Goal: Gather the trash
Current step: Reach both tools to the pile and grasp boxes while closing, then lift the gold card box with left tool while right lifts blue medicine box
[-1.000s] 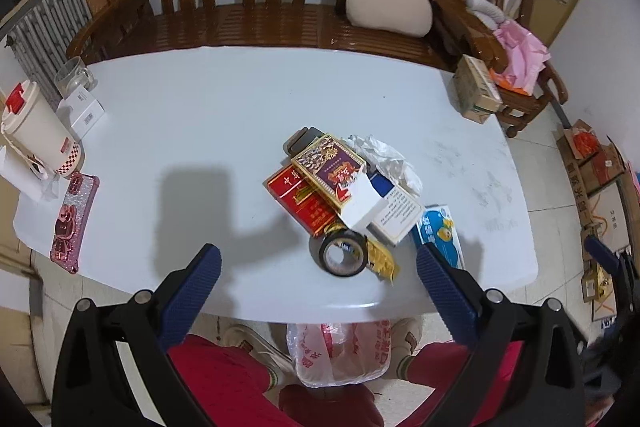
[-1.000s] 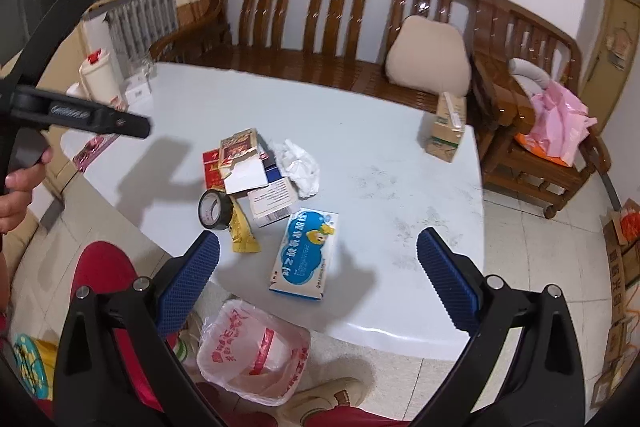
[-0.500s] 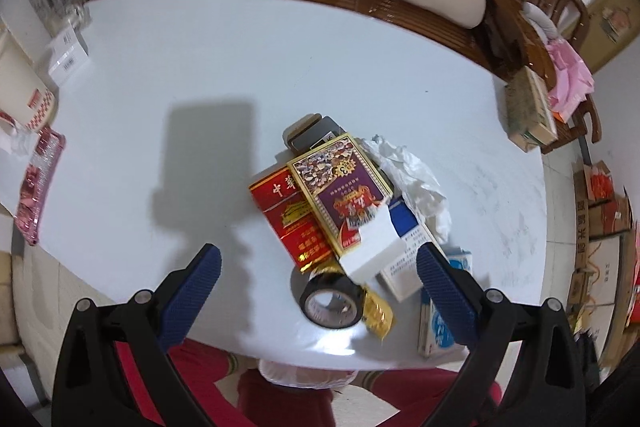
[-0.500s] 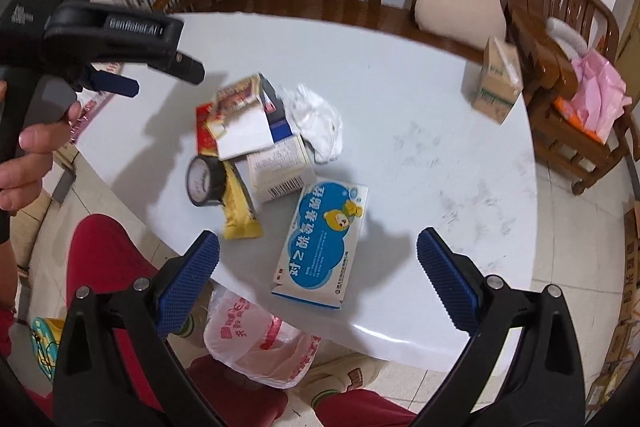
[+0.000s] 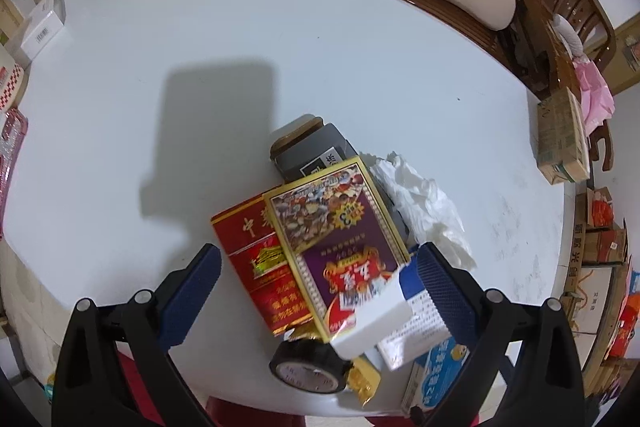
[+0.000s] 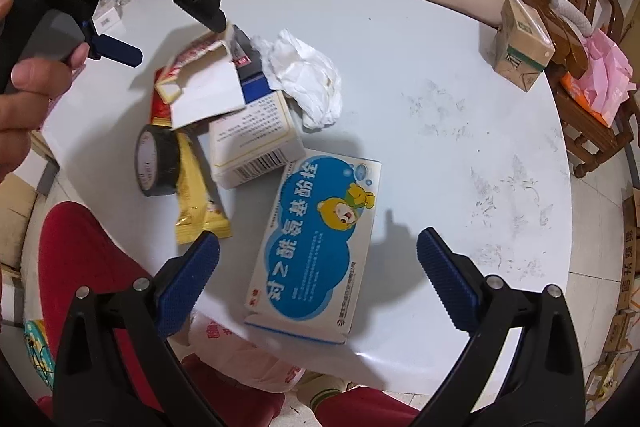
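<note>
Fingers spread wide on the left gripper [image 5: 318, 269], straddling the purple-and-gold box [image 5: 340, 243] atop the red carton [image 5: 256, 259] in the trash pile near the white table's [image 5: 280, 27] front edge. Right gripper [image 6: 318, 267], equally wide and empty, hangs over the blue cartoon-bear box [image 6: 320, 247]. Crumpled tissue [image 6: 308, 79] lies just behind the pile.
</note>
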`<action>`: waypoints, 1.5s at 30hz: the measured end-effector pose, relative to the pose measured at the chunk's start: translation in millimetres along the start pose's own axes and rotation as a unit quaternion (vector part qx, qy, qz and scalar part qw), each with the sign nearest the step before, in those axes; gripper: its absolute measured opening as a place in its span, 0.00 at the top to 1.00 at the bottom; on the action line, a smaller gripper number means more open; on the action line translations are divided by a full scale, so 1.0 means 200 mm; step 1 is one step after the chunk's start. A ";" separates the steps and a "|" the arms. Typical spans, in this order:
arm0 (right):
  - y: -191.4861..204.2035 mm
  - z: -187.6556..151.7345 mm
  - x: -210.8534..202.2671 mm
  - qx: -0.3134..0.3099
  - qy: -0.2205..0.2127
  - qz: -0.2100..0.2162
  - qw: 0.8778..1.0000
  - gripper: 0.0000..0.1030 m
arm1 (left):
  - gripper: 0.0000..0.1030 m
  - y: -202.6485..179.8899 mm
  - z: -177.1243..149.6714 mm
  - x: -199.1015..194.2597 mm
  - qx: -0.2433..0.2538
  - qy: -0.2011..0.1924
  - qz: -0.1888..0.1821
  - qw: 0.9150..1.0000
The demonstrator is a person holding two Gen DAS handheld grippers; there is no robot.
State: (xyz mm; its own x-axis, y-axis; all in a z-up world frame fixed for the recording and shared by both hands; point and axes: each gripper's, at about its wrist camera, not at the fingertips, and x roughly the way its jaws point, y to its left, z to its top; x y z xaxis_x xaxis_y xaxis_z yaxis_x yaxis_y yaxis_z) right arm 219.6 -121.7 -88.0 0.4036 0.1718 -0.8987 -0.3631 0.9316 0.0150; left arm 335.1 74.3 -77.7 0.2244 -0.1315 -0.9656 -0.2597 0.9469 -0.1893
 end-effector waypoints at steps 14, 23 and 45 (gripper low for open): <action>0.06 -0.03 0.11 -0.006 -0.002 -0.047 0.999 0.09 | 0.09 0.05 0.03 0.12 -0.054 0.014 0.002 0.998; 0.01 -0.05 0.15 0.003 0.012 -0.009 1.000 0.37 | 0.29 0.03 0.04 0.11 -0.044 0.017 -0.006 0.999; -0.12 0.03 0.08 0.030 -0.011 -0.017 0.999 0.41 | 0.36 0.07 0.05 -0.05 -0.005 -0.054 -0.042 0.998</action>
State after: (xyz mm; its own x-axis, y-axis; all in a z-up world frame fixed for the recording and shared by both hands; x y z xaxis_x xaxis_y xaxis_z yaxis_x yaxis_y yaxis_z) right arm 239.5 -139.0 -99.1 0.4331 0.1450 -0.8896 -0.2978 0.9546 0.0106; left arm 339.4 91.1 -68.8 0.3460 -0.1777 -0.9213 -0.2456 0.9305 -0.2717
